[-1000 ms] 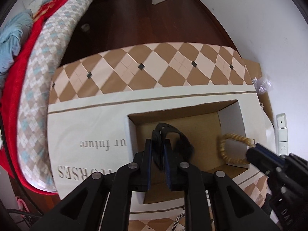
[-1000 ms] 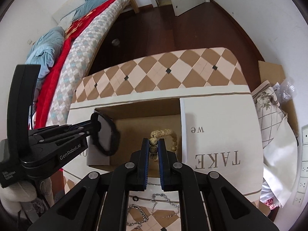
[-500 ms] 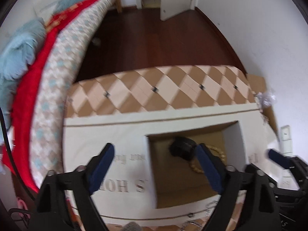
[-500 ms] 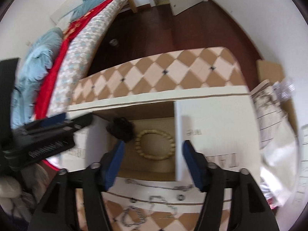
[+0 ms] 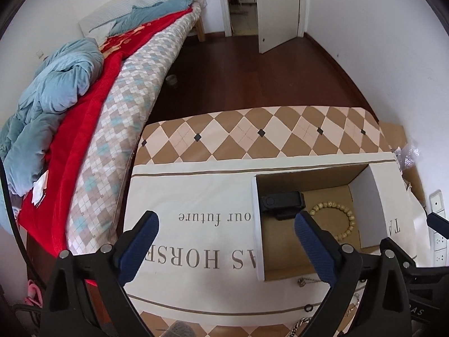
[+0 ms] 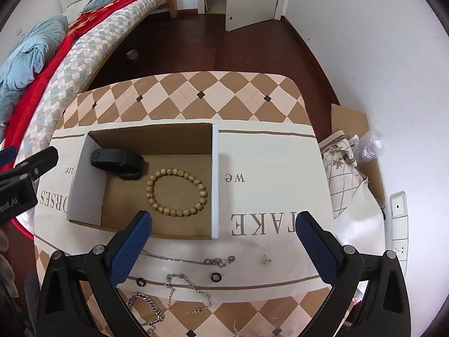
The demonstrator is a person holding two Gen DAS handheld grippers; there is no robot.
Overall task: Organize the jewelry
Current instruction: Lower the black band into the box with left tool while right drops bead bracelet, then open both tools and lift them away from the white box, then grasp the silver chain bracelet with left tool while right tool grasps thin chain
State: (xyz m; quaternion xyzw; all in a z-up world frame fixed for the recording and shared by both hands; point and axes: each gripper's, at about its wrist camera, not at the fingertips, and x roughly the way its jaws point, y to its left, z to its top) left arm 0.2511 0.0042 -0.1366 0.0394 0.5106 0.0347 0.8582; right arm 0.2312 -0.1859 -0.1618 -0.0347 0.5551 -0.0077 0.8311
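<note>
- Jewelry sits ahead of both tongs: left tongs (image 5: 226, 229) and right tongs (image 6: 223, 226) are spread wide, grasping nothing.
- Beaded bracelet (image 6: 176, 188) lies flat as a ring on the floor of the cardboard box (image 6: 215, 179).
- Black wristband (image 6: 118, 159) lies in the box's far left corner, long axis running left to right, just beside the beads.
- Silver chains (image 6: 185, 292) and small black rings (image 6: 215, 277) lie on the surface (image 6: 196, 95) outside the box's near wall.

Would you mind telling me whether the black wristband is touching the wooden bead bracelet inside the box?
Apart. In the right wrist view, a strip of brown box floor shows between the black wristband and the bead bracelet.
</note>
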